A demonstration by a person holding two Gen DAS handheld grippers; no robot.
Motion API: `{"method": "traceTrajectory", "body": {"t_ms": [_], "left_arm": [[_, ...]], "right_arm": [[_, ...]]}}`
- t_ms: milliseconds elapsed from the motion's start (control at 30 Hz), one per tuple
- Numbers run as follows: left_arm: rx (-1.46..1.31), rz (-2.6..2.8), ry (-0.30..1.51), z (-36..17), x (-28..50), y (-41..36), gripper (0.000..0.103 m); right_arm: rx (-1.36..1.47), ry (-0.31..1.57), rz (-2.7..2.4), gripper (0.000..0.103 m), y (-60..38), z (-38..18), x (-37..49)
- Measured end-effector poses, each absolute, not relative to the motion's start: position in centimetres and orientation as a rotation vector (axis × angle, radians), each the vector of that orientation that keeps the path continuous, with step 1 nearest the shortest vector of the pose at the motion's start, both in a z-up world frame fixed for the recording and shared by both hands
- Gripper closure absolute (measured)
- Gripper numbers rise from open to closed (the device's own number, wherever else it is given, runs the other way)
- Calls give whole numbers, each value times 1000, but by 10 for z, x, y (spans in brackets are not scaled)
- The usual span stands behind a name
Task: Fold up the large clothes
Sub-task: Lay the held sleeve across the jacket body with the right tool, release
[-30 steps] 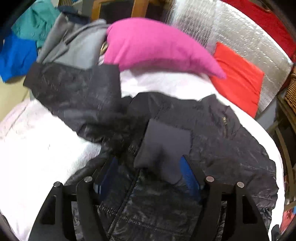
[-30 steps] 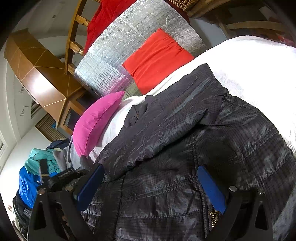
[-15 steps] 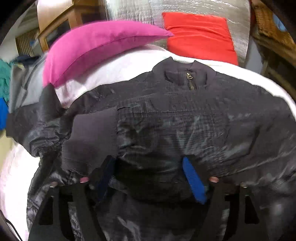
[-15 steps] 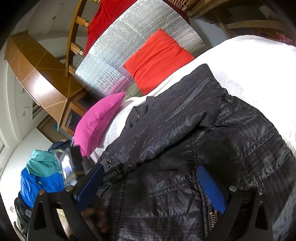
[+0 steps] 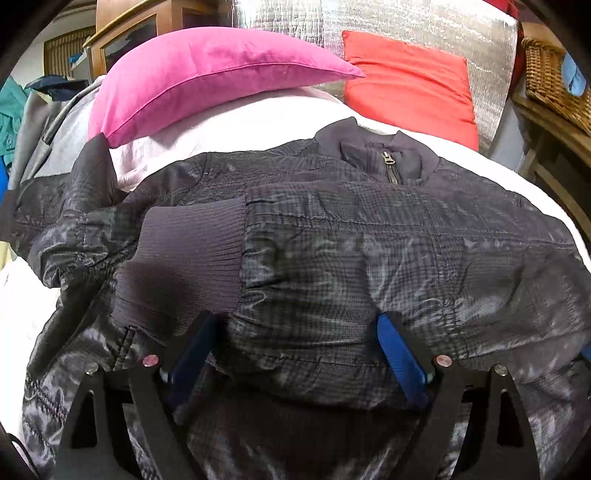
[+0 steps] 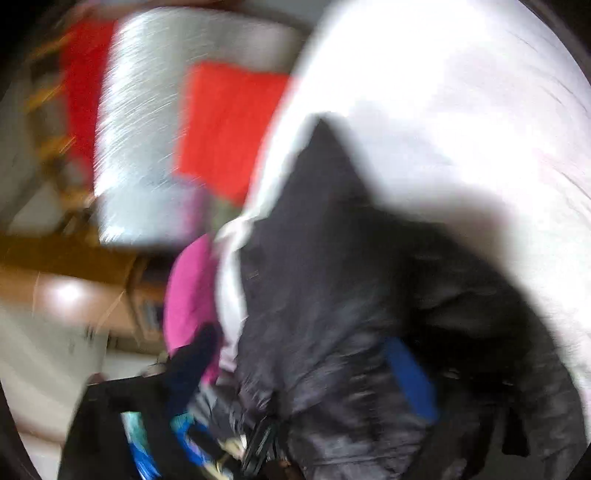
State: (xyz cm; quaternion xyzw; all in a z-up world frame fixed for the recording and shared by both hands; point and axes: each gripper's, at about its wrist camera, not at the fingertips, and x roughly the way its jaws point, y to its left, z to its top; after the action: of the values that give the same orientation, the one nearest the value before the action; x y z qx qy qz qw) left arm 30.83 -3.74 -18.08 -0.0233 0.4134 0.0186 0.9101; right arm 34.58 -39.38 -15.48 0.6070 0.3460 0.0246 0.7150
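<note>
Bed: wide white bedspread (image 5: 258,122) carries everything; bare white stretch also fills the upper right of the right wrist view.
Jacket: big dark shiny quilted zip jacket (image 5: 388,251) lies flat on the bed, collar + zip pull at the far end, hem toward the cameras. Long axis runs away from the grippers, collar to hem.
Sleeve: one sleeve folded across the chest, its ribbed knit cuff (image 5: 192,251) lying left of centre, just ahead of the left tool.
Left gripper (image 5: 295,332): jaws have just been opening; blue pads spread wide, a fold of sleeve fabric lies between them, no squeeze visible. Looks released.
Right gripper (image 6: 306,354): view badly blurred; jaws have just been closing around jacket fabric, but can't tell if the pads bite.
Key relation: jacket sits straight ahead of both tools; left is nearer the cuff, right nearer the other side edge.
Nearby: pink pillow (image 5: 207,77) and red cushion (image 5: 410,81) beyond the collar, silver foil sheet (image 5: 424,22) behind, wicker basket (image 5: 554,81) far right.
Obstacles: none on the jacket; pillow is close to the shoulder, prob. no bother for a fold toward the hem.
</note>
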Motion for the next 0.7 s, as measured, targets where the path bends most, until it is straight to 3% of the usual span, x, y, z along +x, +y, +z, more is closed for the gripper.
{"method": "traceTrajectory", "body": {"t_ms": [233,333,467,500,533,567,667,700], "left_arm": [[-67,24,849,-180,309,-36,13],[-69,22,848,-181,309,-36,12],[-70,21,848,-181,308,-36,12],[-70,21,848,-181,308,-36,12],[-70,21,848,-181,308,-36,12],[-71,19,847,-181,308,-36,12],[-78,5,843,-181,307,-36,11],[-74,4,845,-181,307,-36,11]], "right_arm": [[983,757,30,19,-404,-105,321],[849,739,18,18,-414,-88,354],[715,854,-2,18,-427,-109,429],[717,889,23,23,-428,-117,447],[694,923,56,60,-425,-121,463],[638,942,54,88,-421,-118,473],[444,893,-23,91,-407,-101,480],[412,927,-55,87,-406,-109,482]]}}
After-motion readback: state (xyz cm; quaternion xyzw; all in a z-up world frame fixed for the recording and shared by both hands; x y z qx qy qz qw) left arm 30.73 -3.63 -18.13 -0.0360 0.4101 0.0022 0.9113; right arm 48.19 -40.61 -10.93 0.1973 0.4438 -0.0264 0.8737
